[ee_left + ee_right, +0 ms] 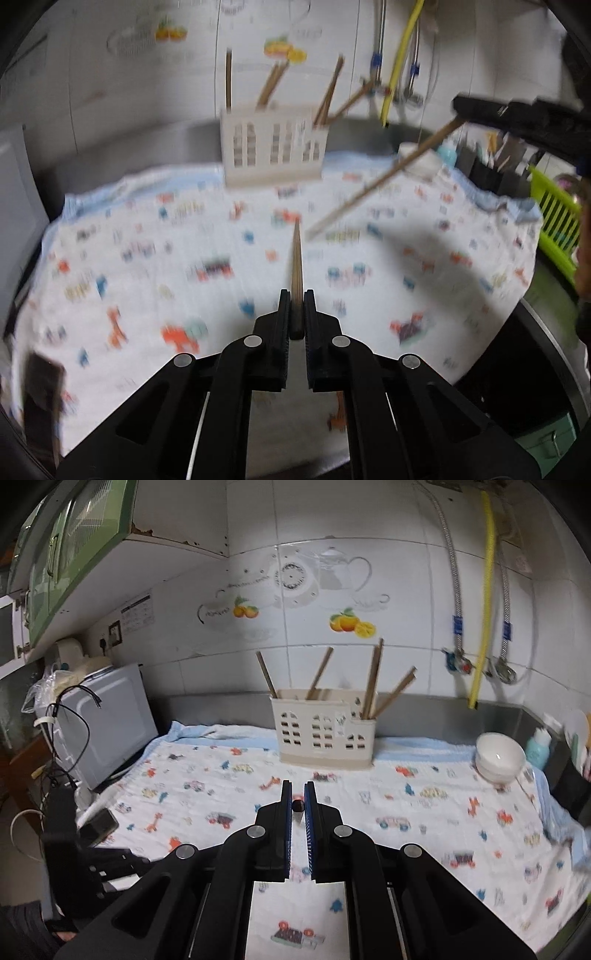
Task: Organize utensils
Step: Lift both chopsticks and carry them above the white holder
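Note:
In the left wrist view my left gripper (296,295) is shut on a brown chopstick (296,254) that points straight ahead over the cloth. My right gripper (460,109) comes in from the upper right, shut on a second chopstick (384,177) that slants down to the left. In the right wrist view that gripper (297,786) pinches the chopstick's dark round end (297,805) between blue pads. A cream utensil holder (325,731) (273,147) stands at the back against the wall, with several chopsticks (371,679) leaning in its compartments.
A white cloth with a cartoon print (369,812) covers the counter. A stack of white bowls (498,757) and a teal bottle (537,747) stand at the back right. A grey appliance (107,720) and a phone (99,825) sit at the left. A green rack (554,221) is on the right edge.

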### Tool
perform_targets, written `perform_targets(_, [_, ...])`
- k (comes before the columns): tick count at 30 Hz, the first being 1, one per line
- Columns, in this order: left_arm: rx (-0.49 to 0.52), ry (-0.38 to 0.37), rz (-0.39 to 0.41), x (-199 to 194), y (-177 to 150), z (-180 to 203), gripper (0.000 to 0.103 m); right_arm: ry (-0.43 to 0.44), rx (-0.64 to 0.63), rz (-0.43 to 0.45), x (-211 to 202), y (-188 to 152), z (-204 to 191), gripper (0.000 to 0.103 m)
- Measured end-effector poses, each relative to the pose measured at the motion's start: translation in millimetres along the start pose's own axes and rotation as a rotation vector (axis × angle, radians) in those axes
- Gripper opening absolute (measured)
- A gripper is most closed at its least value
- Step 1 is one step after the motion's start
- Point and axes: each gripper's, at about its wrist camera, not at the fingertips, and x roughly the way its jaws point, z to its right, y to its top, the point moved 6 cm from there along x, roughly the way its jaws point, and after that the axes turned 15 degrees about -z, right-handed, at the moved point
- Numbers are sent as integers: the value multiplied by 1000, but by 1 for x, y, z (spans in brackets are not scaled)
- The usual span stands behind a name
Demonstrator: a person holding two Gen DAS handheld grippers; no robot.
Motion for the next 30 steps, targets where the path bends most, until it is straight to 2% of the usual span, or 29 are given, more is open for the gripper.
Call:
perform_targets(6, [44,-16,96,-28,39,-2,6,33,-40,-21,1,41,6,6])
perform_targets(13, [92,-19,121,-29,69,-1,6,11,-87,-34,8,84,14,6])
perform_targets(18, [124,-25,124,-31,106,-1,6,-8,-86,5,10,130,26,6])
perform_targets(25, [140,-6,134,-27,155,-8,6,-59,-40,119,16,208,50,6])
perform_targets(30, [134,-2,164,-31,187,-17,6,-80,19,189,26,251,75,6])
